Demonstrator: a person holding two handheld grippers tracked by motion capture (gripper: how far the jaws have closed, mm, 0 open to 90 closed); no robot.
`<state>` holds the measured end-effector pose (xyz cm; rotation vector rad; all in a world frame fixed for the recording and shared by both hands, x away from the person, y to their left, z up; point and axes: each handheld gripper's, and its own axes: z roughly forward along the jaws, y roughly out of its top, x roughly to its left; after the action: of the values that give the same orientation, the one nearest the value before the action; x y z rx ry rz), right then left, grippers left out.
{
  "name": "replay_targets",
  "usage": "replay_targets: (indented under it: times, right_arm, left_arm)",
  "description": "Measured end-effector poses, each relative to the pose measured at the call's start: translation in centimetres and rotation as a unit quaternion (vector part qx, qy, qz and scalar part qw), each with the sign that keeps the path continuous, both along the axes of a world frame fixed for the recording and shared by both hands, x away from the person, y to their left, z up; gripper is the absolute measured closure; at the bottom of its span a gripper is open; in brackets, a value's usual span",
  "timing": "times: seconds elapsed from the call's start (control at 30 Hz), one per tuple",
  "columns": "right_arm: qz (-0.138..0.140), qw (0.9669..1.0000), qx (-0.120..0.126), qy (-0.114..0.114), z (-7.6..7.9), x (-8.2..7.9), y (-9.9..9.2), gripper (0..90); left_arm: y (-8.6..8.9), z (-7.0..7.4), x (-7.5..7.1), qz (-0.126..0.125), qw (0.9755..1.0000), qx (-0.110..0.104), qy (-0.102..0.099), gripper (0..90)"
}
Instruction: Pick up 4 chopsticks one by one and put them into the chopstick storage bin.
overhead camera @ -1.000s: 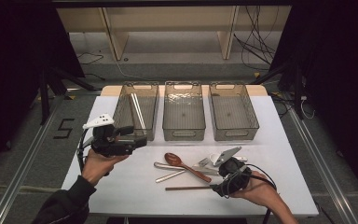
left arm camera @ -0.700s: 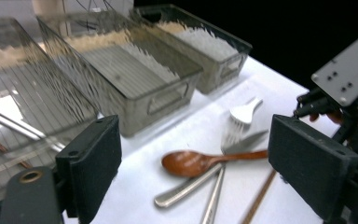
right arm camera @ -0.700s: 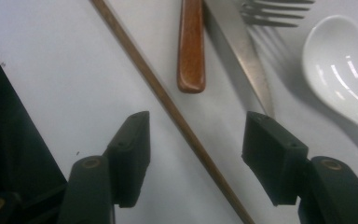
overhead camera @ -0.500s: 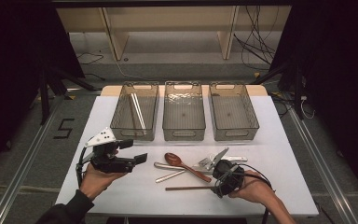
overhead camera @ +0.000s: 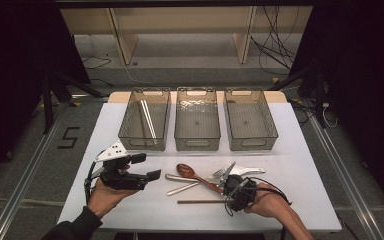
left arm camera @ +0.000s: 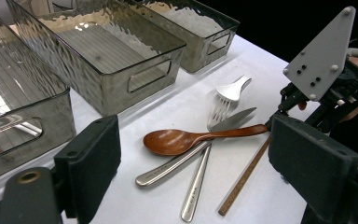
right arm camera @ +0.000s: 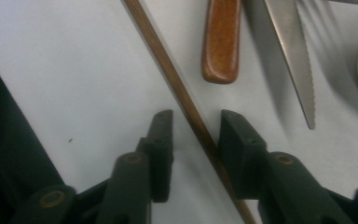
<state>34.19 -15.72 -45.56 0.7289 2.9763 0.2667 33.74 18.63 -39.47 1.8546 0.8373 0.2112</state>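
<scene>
A thin wooden chopstick (overhead camera: 200,201) lies near the table's front edge, below a heap of cutlery. My right gripper (overhead camera: 228,197) points down at the chopstick's right end. In the right gripper view the chopstick (right arm camera: 168,70) runs between the pads of my right gripper (right arm camera: 196,126). The jaws have just been closing, and a gap still shows on the left side. My left gripper (overhead camera: 147,166) hovers wide open over the table's left front, holding nothing. The left gripper view looks across its own jaws (left arm camera: 196,154) at the heap and at the right gripper (left arm camera: 326,88).
The heap holds a wooden spoon (overhead camera: 187,171), a steel knife (left arm camera: 233,119), a fork (left arm camera: 216,109), a white spoon (overhead camera: 250,170) and a steel handle (overhead camera: 182,189). Three clear bins stand behind: the left bin (overhead camera: 144,145) holds pale chopsticks (overhead camera: 147,120), then the middle (overhead camera: 197,144) and right (overhead camera: 252,143) bins.
My right gripper has sunk onto the chopstick's right end and its jaws have narrowed around it. My left gripper has drifted down and nearer the front edge.
</scene>
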Motion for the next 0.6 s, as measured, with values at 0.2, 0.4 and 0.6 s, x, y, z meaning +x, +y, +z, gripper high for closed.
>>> replay_targets:
  times: [0.2,0.4,0.6]
  right_arm:
    - [0.016,0.9998,-0.012,-0.002,0.0,-0.5,0.5,75.4]
    - [0.042,0.9987,-0.027,-0.006,0.1,-1.0,0.8,79.2]
    - [0.059,0.9977,-0.031,-0.007,0.1,-1.2,1.0,83.6]
  left_arm:
    - [-0.1,0.0,0.0,-0.002,1.0,0.001,0.001,16.7]
    - [-0.1,-0.1,0.0,-0.003,1.0,0.001,0.0,17.1]
    - [-0.1,-0.1,0.0,-0.005,1.0,0.001,0.003,17.1]
